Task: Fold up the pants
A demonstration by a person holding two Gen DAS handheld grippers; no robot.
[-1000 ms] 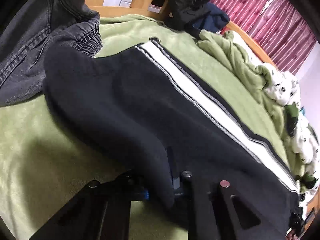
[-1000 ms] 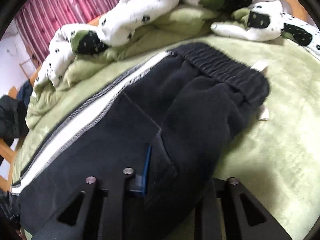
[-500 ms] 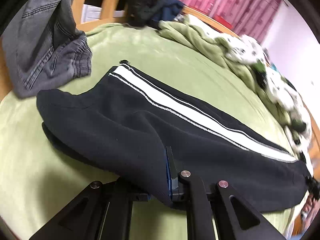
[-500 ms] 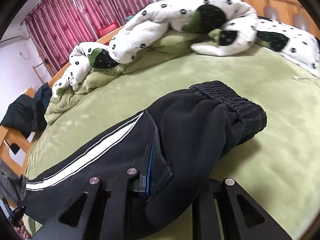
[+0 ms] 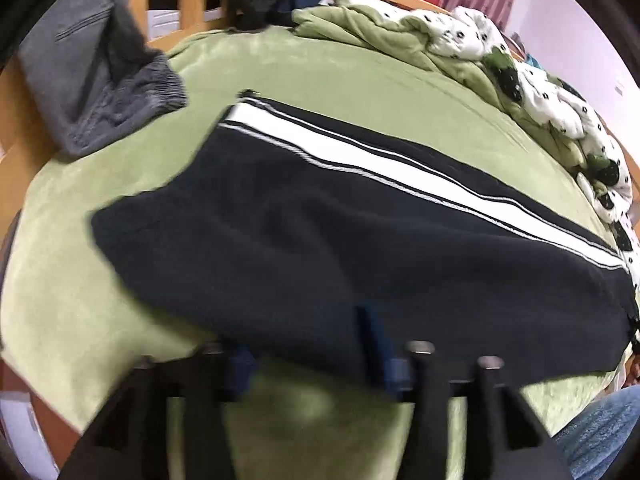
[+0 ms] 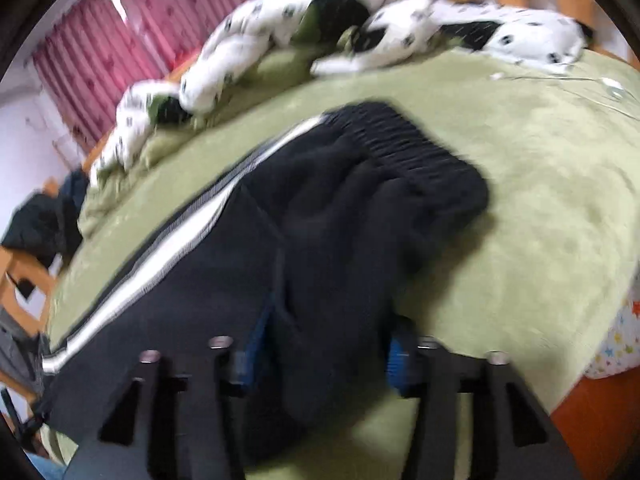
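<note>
Black pants (image 5: 320, 240) with a white side stripe (image 5: 400, 168) lie lengthwise, folded leg on leg, on the green bed cover (image 5: 80, 280). My left gripper (image 5: 312, 360) is at their near edge by the leg end. Its jaws are opening, and the cloth edge lies loose between the blue pads (image 5: 380, 356). In the right wrist view the pants (image 6: 320, 240) end in a ribbed waistband (image 6: 420, 152). My right gripper (image 6: 322, 356) is at the near edge by the waist. Its jaws are opening too, with a fold of black cloth between the pads (image 6: 252, 344).
Grey jeans (image 5: 100, 92) hang over the wooden footboard at the far left. A crumpled green blanket and a white spotted quilt (image 5: 560, 100) line the far side. A thin white cable (image 6: 560, 80) lies on the cover. The bed's edge (image 6: 624, 336) is close on the right.
Both grippers were shut on the pants' near edge and drew it back across the bed. Now both have opened and the cloth rests loose between their fingers.
</note>
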